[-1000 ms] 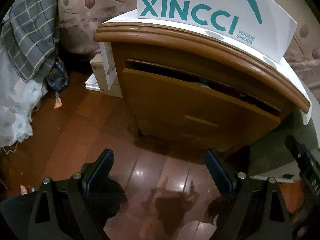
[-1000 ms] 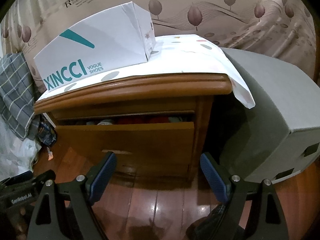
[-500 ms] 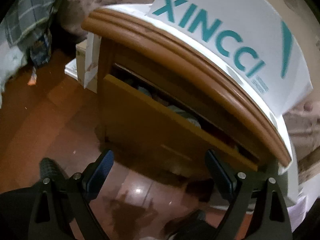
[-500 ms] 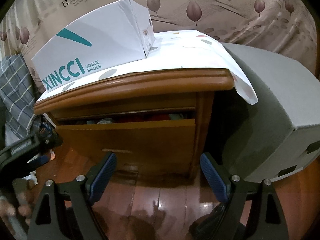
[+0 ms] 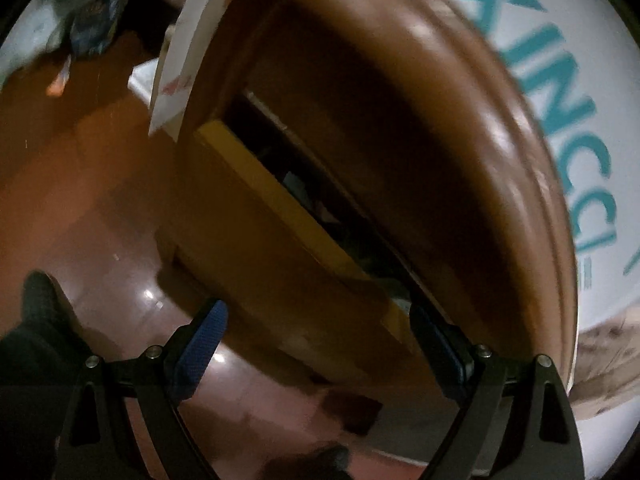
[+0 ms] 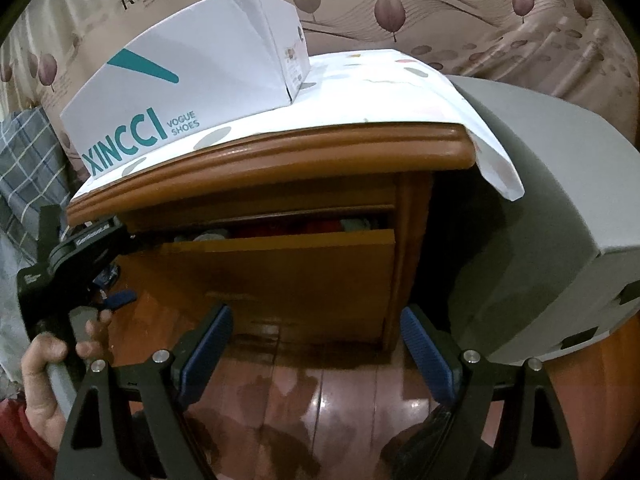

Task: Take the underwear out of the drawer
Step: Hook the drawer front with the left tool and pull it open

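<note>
A wooden nightstand [image 6: 280, 160] has its drawer [image 6: 280, 276] pulled out a little, and folded clothes [image 6: 320, 227] in red, white and pale colours show in the gap. My left gripper [image 5: 320, 344] is open and tilted, right up against the drawer front [image 5: 280, 264], with its right finger at the drawer's top edge. In the right wrist view the left gripper [image 6: 112, 276] is at the drawer's left end. My right gripper [image 6: 316, 344] is open and empty, low in front of the drawer, apart from it.
A white XINCCI shoe box [image 6: 188, 84] stands on a white spotted cloth [image 6: 380, 92] on the nightstand. A grey box [image 6: 532, 216] is against the right side. Plaid fabric [image 6: 28, 168] hangs at the left. The floor [image 6: 304, 408] is glossy wood.
My left gripper has moved in from the floor toward the drawer's left end and tilted hard. My right gripper has crept slightly closer. The drawer gap looks the same.
</note>
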Demonstrator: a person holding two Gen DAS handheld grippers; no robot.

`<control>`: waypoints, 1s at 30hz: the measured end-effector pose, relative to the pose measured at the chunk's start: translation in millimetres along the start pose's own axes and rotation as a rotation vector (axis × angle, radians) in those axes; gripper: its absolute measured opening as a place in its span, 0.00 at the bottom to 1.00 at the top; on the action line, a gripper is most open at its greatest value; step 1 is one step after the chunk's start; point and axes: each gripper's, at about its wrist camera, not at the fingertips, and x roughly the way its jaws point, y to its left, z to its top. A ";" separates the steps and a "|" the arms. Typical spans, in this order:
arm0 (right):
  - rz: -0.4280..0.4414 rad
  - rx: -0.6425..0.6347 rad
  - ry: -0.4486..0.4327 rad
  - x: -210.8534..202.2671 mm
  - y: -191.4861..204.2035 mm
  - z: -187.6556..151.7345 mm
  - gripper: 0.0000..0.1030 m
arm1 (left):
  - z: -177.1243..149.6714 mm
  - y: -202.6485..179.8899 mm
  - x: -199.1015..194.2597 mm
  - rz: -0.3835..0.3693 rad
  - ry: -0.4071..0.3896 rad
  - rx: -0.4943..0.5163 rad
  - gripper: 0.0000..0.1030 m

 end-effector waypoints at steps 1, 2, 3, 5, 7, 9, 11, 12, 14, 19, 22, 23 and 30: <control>-0.001 -0.001 0.003 0.7 0.0 -0.1 0.85 | 1.5 3.1 2.8 -0.004 0.004 -0.028 0.88; -0.001 -0.003 0.007 1.4 -0.2 -0.1 0.85 | 2.6 7.2 6.0 -0.014 0.008 -0.057 0.89; 0.001 -0.003 0.008 1.7 -0.3 0.0 0.85 | 4.0 9.6 8.7 -0.026 0.009 -0.064 0.93; -0.001 -0.006 0.007 1.4 -0.2 -0.3 0.85 | 2.3 16.8 11.9 -0.011 0.005 -0.080 0.98; 0.001 -0.005 0.006 1.0 -0.6 -0.4 0.85 | 2.5 24.2 15.3 -0.044 0.012 -0.125 1.00; 0.002 0.000 0.009 1.4 -0.9 -0.2 0.85 | 1.0 29.4 17.3 -0.078 0.010 -0.149 1.00; 0.004 0.004 0.011 1.7 -1.5 0.0 0.85 | 0.6 29.8 18.1 -0.087 0.000 -0.150 1.00; 0.002 0.004 0.013 2.0 -1.6 0.2 0.85 | 0.4 30.2 19.4 -0.094 -0.001 -0.154 1.00; 0.005 0.008 0.016 2.6 -2.4 0.5 0.85 | -1.3 37.1 22.9 -0.126 0.012 -0.202 1.00; 0.008 0.019 0.022 3.6 -3.6 0.7 0.85 | -3.4 50.4 34.4 -0.183 0.066 -0.367 1.00; 0.006 0.017 0.019 2.9 -4.3 1.2 0.85 | 0.3 53.0 43.9 -0.176 0.087 -0.418 1.00; 0.004 0.018 0.019 3.0 -4.6 1.3 0.85 | 2.5 53.7 46.4 -0.166 0.090 -0.422 1.00; -0.018 0.037 0.027 4.6 -7.5 1.3 0.85 | -3.1 53.3 44.8 -0.197 0.088 -0.436 1.00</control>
